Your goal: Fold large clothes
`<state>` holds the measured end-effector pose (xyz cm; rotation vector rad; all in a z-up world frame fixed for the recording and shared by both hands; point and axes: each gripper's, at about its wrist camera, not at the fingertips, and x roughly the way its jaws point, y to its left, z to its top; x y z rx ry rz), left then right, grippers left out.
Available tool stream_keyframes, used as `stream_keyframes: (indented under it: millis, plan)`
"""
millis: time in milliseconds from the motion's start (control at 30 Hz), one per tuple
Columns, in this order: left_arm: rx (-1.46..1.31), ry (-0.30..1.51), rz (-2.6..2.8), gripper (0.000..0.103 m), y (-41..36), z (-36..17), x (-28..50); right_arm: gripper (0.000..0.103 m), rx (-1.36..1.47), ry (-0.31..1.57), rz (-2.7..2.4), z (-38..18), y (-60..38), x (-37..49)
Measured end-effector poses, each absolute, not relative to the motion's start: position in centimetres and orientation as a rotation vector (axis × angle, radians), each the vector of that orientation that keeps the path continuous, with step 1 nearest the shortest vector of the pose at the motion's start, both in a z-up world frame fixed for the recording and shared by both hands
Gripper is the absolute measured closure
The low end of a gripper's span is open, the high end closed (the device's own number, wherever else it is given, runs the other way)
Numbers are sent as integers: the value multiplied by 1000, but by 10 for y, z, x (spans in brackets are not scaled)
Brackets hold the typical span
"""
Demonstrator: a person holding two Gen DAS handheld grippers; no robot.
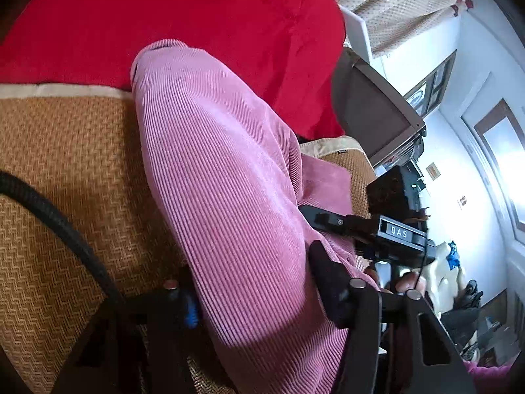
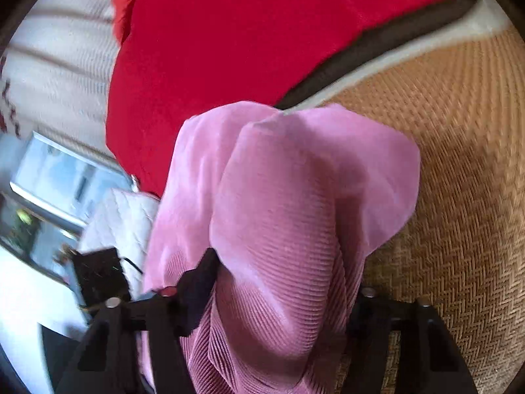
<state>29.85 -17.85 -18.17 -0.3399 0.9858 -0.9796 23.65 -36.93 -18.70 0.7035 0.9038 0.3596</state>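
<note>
I have the pink corduroy garment (image 1: 229, 170) clamped in both tools. In the left wrist view the left gripper (image 1: 259, 298) has its two fingers pressed against either side of a thick fold of the cloth, which runs up and away from me. In the right wrist view the right gripper (image 2: 279, 282) is likewise closed on a bunched fold of the same garment (image 2: 295, 203), the cloth spilling forward over the fingers and hiding the tips. From the left view I can also see the right tool (image 1: 377, 229) just beside the fold, on its right.

I judge I am mid-fold: the cloth is gathered and lifted off the surface, not yet laid down flat. The next move calls for carrying both held edges together, keeping them level with each other, and lowering them onto the mat so the layers line up before I let go. The hanging slack may crease if I drop one side first.

Beneath the garment lies the woven straw mat (image 1: 65, 170), bare to the left in the left view and to the right (image 2: 459, 164) in the right view, so there is open room on that surface. Farther off, the mat's pale border meets a red blanket (image 1: 197, 16), which limits the far side. Beyond the right edge in the left view the bed ends and a dark chair (image 1: 370, 111) stands near.
</note>
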Motion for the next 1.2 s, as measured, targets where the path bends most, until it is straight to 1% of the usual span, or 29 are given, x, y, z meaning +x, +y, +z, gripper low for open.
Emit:
stream_keyframes:
  millis: [100,333,567,667,767,833,867,900,933,967,1000,1100,1200]
  plan:
    - [-331,964,-967,54,-177,-176,297,54,684,875,354,-176,-360,234]
    - [-314,854,-937,54,-146,-142,285,56,634,809,379,-149,-333,218]
    - [-249,772,-903,54,-111,-114,270,56,663,710,457,-125,-303,199]
    - [-210,793,-865,54,-106,-114,270,56,678,712,464,-129,-288,198]
    - [-157,854,-811,54,-113,-127,273,56,681,760,453,-143,-278,204]
    - [-107,929,-756,50,-120,-145,280,56,664,814,423,-158,-272,211]
    - [-79,964,-723,46,-124,-158,284,56,646,838,399,-167,-270,214]
    - [-77,971,-697,37,-124,-165,286,51,640,858,380,-175,-270,217]
    - [-102,966,-681,33,-122,-168,288,47,656,866,375,-180,-273,219]
    - [-121,975,-682,33,-121,-167,290,41,671,869,369,-182,-276,219]
    - [-115,977,-683,33,-121,-166,290,37,674,869,358,-181,-277,218]
    - [-18,946,-645,32,-126,-157,280,36,648,871,333,-172,-284,214]
    - [16,962,-628,32,-127,-148,275,36,610,883,294,-158,-294,206]
